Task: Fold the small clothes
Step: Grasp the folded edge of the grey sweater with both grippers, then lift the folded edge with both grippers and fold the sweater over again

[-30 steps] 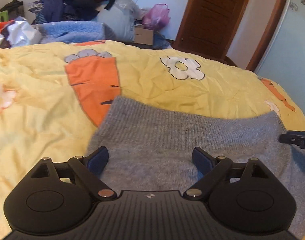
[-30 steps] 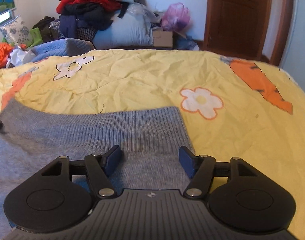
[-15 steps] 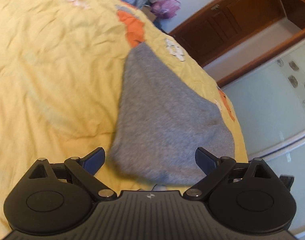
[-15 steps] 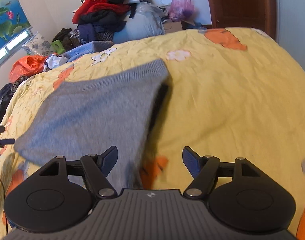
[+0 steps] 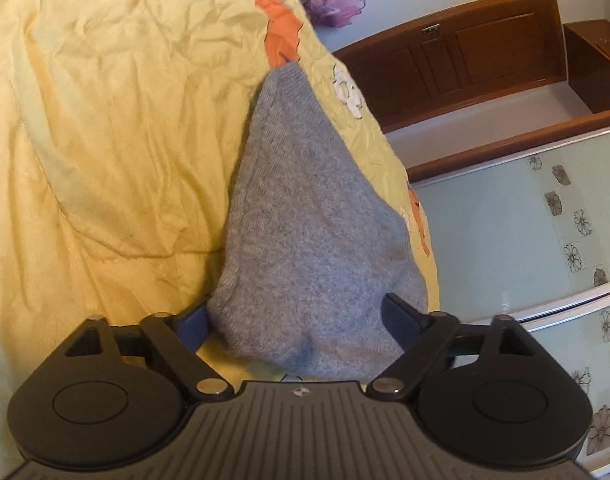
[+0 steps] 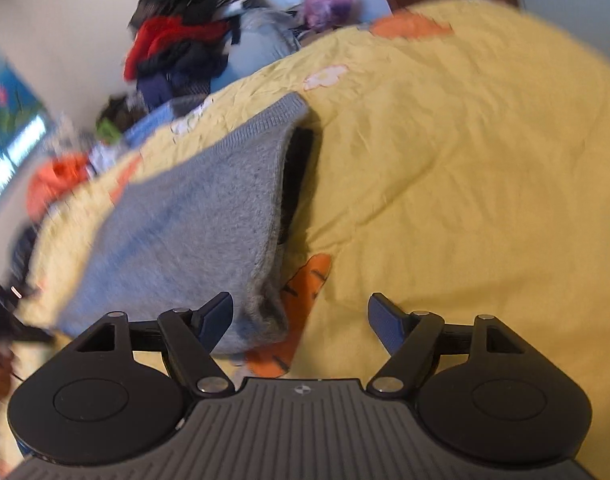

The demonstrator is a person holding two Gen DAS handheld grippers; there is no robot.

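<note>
A grey knit garment [image 5: 301,216] lies on the yellow bedspread [image 5: 105,140], stretching away from my left gripper [image 5: 297,320]. Its rounded near end sits between the left gripper's jaws, which are closing; the pads stand at the cloth's two sides without visibly squeezing it. In the blurred right wrist view the same garment [image 6: 193,216] runs off to the upper left, with a dark gap under its right edge. My right gripper [image 6: 301,316] hovers at the garment's near corner. Its jaws are opening, and the corner lies by the left finger [image 6: 217,316].
The bed's edge runs close past the garment on the right in the left wrist view, with a wooden door [image 5: 465,52] and a flower-patterned wardrobe panel [image 5: 525,240] beyond. A pile of clothes [image 6: 185,40] and a purple bag [image 6: 329,0] lie past the bed's far side.
Both grippers have slid from over the garment's middle out to its opposite ends and rolled, so the views tilt. The left jaws have narrowed slightly and the right jaws have widened.
</note>
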